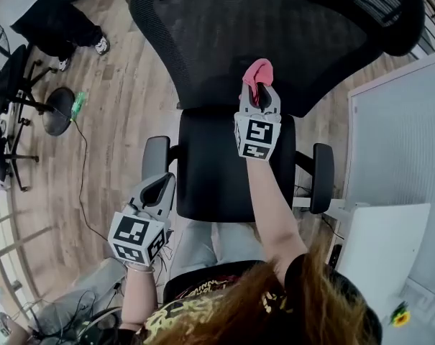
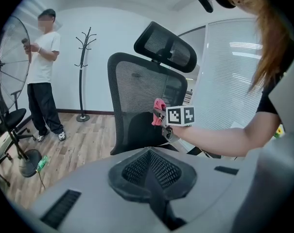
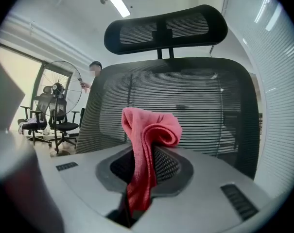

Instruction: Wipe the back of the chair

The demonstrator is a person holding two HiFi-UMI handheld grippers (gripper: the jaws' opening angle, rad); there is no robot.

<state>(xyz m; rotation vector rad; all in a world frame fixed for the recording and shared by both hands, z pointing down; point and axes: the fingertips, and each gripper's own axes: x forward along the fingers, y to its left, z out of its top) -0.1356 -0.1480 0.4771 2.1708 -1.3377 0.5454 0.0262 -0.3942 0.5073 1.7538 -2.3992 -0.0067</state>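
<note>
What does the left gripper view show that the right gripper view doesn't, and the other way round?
Only the left gripper view: the coat stand, the wooden floor, the right gripper seen from outside with its marker cube, and the left gripper, jaws shut and empty. Only the right gripper view: the ceiling light strip, spare office chairs, and the pink cloth clamped in the right gripper's jaws, close up. Both: the black mesh chair back, its headrest, the pink cloth, the standing fan.
</note>
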